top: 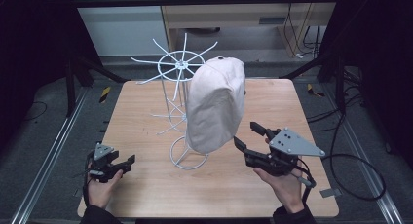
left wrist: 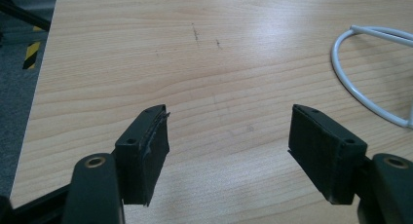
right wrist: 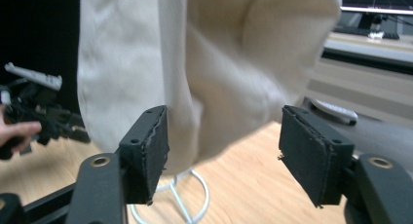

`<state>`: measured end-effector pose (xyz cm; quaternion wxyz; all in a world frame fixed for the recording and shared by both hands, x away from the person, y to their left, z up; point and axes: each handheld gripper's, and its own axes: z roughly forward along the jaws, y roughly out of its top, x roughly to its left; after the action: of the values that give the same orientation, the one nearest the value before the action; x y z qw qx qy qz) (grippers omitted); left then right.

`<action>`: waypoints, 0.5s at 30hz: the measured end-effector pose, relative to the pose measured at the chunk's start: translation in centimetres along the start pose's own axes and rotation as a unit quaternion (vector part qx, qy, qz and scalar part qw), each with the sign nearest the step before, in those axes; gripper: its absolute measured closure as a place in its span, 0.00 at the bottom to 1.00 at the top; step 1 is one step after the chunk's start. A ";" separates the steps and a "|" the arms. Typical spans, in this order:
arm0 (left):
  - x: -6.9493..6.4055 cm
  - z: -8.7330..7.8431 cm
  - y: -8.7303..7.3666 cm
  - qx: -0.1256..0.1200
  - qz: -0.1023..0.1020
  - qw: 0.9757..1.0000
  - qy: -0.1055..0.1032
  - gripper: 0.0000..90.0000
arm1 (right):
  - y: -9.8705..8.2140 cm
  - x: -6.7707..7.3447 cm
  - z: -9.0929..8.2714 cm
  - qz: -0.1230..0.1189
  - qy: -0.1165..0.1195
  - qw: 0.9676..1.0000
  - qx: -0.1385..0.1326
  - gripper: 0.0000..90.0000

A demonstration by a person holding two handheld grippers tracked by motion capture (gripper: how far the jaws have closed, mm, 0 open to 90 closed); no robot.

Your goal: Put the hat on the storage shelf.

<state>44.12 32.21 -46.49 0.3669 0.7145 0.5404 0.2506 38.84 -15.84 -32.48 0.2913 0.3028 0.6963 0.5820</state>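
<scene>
A beige cap (top: 216, 104) hangs on a white wire hat rack (top: 180, 65) in the middle of the wooden table (top: 146, 195). My right gripper (top: 245, 134) is open just right of the cap's lower edge, its jaws pointing at the fabric. In the right gripper view the cap (right wrist: 214, 63) hangs close beyond the spread jaws of the right gripper (right wrist: 224, 146), and the pads do not press on it. My left gripper (top: 127, 164) rests open near the table's front left. In its own view the left gripper (left wrist: 229, 136) holds nothing over bare wood.
The rack's round wire base (top: 187, 158) stands on the table between the two grippers, and its curve shows as a base ring (left wrist: 350, 83) at the right of the left gripper view. Spokes stick out from the rack's top. Dark frame legs and cables surround the table.
</scene>
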 end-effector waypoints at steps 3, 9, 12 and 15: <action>-0.1 0.0 0.0 0.002 0.003 1.000 0.000 0.34 | -1.1 -0.3 -0.5 0.003 -0.007 1.000 0.012 0.35; 0.0 0.0 0.0 0.002 0.002 1.000 -0.002 0.35 | -3.4 -2.0 -0.8 0.020 -0.037 0.998 0.043 0.28; 0.0 0.0 0.0 0.002 0.002 1.000 -0.003 0.36 | -5.0 -3.3 -0.7 0.031 -0.056 0.996 0.066 0.25; 0.1 0.0 0.0 0.002 0.000 1.000 -0.002 0.39 | -6.8 -4.8 -0.3 0.049 -0.074 0.991 0.096 0.22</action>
<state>44.15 32.25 -46.53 0.3664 0.7159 0.5399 0.2484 41.19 -20.62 -38.93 0.2824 0.4056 0.7098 0.5020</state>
